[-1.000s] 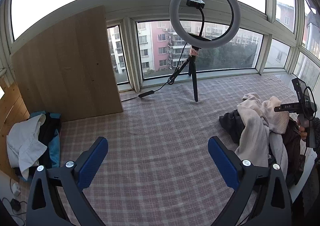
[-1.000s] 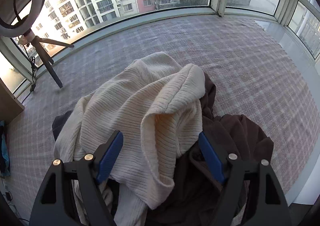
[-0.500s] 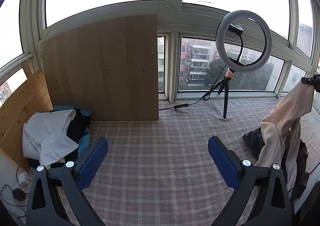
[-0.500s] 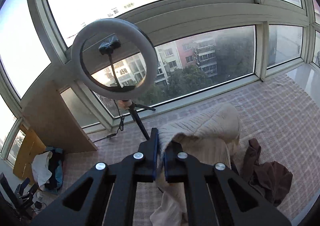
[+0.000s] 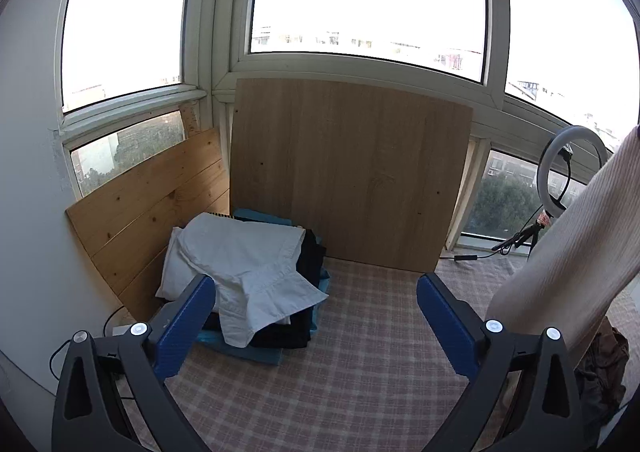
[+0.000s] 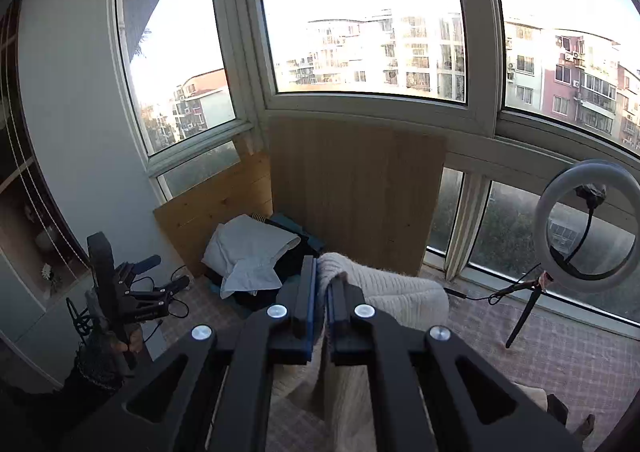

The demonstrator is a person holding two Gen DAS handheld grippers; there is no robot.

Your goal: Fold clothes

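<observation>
Right tongs [image 6: 322, 284]: the two blue pads are pressed together on a fold of the cream ribbed sweater [image 6: 396, 288]. The sweater bunches above the pads and spills to the right of them; more of it hangs down below, between the black arms of the tool. In the left wrist view the same sweater [image 5: 568, 252] appears as a long ribbed panel that hangs at a slant along the right edge, clear of the checked cloth surface [image 5: 360, 372].

Left tongs [image 5: 316, 316]: the pads stand wide apart and nothing is between them. They point over the checked cloth surface toward the corner of the window bay. In the right wrist view the left tool [image 6: 120, 292] is at the far left, gripped by a hand in a dark glove; the state of its pads cannot be told from that view.

Other clothes:
- A stack of clothes [image 5: 276, 292] lies in the corner on the surface, with a white shirt [image 5: 248, 268] draped on top of dark and blue garments.
- A dark brown garment [image 5: 604, 360] lies at the right edge, below the hanging sweater.

Surroundings:
- A large wooden board [image 5: 348, 179] leans upright against the window frame, just behind the stack.
- A second, plank-built board [image 5: 148, 203] leans against the wall to the left of the stack.
- A ring light [image 6: 586, 226] on a small tripod stands on the surface near the windows, to the right of the large board.
</observation>
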